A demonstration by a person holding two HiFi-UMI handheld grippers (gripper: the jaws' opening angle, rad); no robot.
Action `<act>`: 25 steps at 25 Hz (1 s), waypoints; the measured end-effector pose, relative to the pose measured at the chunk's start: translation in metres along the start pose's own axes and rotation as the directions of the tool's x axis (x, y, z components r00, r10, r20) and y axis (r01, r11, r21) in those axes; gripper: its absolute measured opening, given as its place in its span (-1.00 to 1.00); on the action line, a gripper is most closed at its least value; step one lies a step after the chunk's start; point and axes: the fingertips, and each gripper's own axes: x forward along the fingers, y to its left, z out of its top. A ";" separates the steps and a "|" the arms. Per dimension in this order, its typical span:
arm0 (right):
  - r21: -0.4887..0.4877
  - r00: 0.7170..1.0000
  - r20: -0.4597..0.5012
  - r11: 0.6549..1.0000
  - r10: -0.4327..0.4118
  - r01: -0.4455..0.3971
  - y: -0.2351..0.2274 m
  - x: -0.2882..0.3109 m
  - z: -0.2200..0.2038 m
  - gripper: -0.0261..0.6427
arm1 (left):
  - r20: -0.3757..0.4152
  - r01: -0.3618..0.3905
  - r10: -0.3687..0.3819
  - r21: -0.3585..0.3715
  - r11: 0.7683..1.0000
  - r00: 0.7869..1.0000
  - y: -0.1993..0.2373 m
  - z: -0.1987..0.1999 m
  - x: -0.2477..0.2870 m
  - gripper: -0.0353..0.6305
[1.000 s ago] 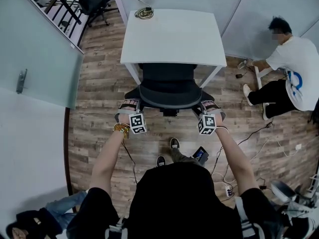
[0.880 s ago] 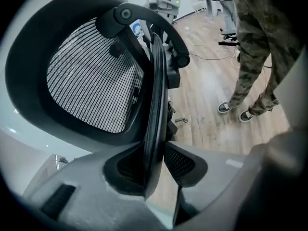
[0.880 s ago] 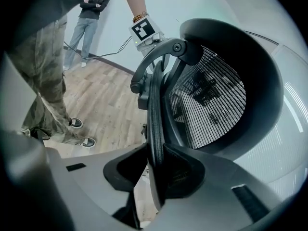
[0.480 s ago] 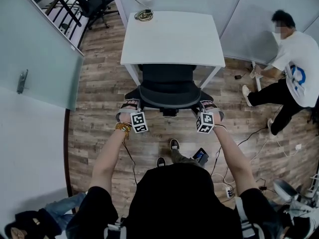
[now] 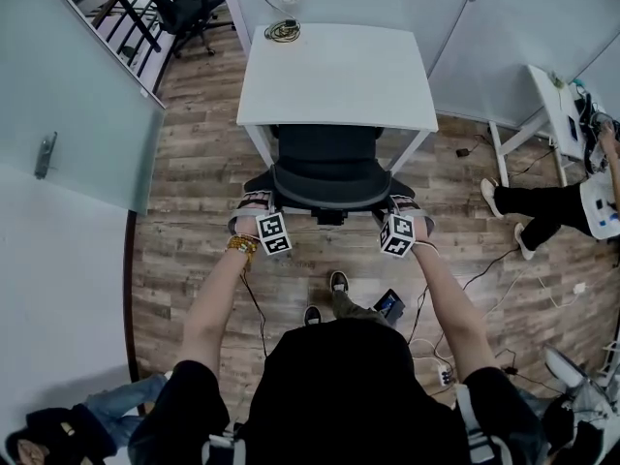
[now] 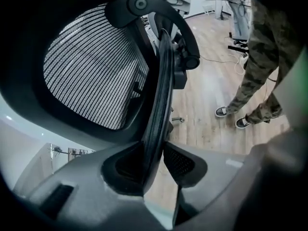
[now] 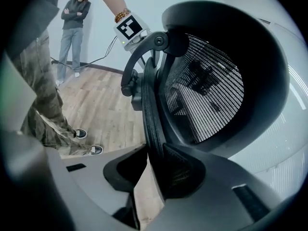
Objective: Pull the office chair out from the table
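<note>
A white worktop [image 5: 334, 76] fills the upper middle of the head view, with a cable coil [image 5: 282, 30] at its far left corner. Its two near legs slant down on either side of the chair [image 5: 327, 177]. A second chair [image 5: 179, 3] stands at the upper left beyond a glass door [image 5: 73, 114]. A person [image 5: 572, 201] is at the right edge, legs stretched over the wood floor [image 5: 194, 163]. Cables [image 5: 484, 260] trail across the lower right, and a phone [image 5: 390, 304] lies by the wearer's shoes, just behind the chair. The left gripper [image 6: 154, 160] is closed partway, its pads pinching the left side of the black rim of the backrest [image 6: 91, 66]. The right gripper [image 7: 154, 170] clamps the rim's right side in the same way. The chair is black, with a grey mesh backrest in a thick frame. It sits in the middle of the head view, seat tucked under the worktop's near edge and backrest turned toward the wearer.
</note>
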 end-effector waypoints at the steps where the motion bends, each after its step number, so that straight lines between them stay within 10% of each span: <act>1: 0.003 1.000 -0.001 1.000 0.001 -0.001 0.000 0.000 0.001 -0.65 | -0.003 0.000 0.000 -0.001 1.000 1.000 0.000 -0.001 0.000 -0.51; 25: 0.067 1.000 -0.020 0.998 0.003 -0.001 0.023 -0.015 -0.011 -0.62 | 0.048 -0.017 0.017 0.017 1.000 0.999 -0.025 0.014 -0.017 -0.50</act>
